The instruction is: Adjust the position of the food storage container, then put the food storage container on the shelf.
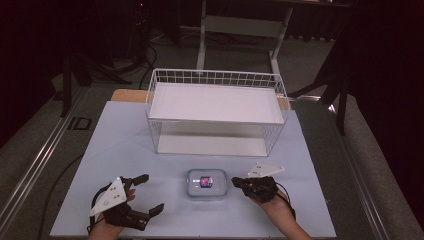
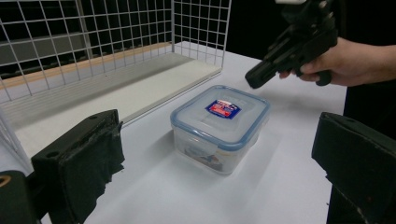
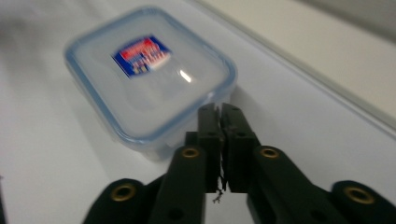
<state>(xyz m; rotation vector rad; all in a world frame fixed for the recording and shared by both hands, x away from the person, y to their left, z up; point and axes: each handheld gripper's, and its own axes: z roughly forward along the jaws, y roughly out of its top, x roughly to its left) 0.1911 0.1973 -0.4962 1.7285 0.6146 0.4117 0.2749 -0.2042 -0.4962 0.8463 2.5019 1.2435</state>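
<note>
High view | container [image 1: 206, 183] between tongs | left tongs [image 1: 147, 192] spread wide | right tongs [image 1: 235, 182] clenched empty, just beside it

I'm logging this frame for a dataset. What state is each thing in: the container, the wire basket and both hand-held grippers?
Clear rectangular plastic container with blue-rimmed lid: lid on, upright on the table.
White wire basket: lying on its side, opening toward the person, nothing in it.
Left hand-held gripper: jaws wide open, holding nothing.
Right hand-held gripper: jaws shut, holding nothing, beside the container.
</note>
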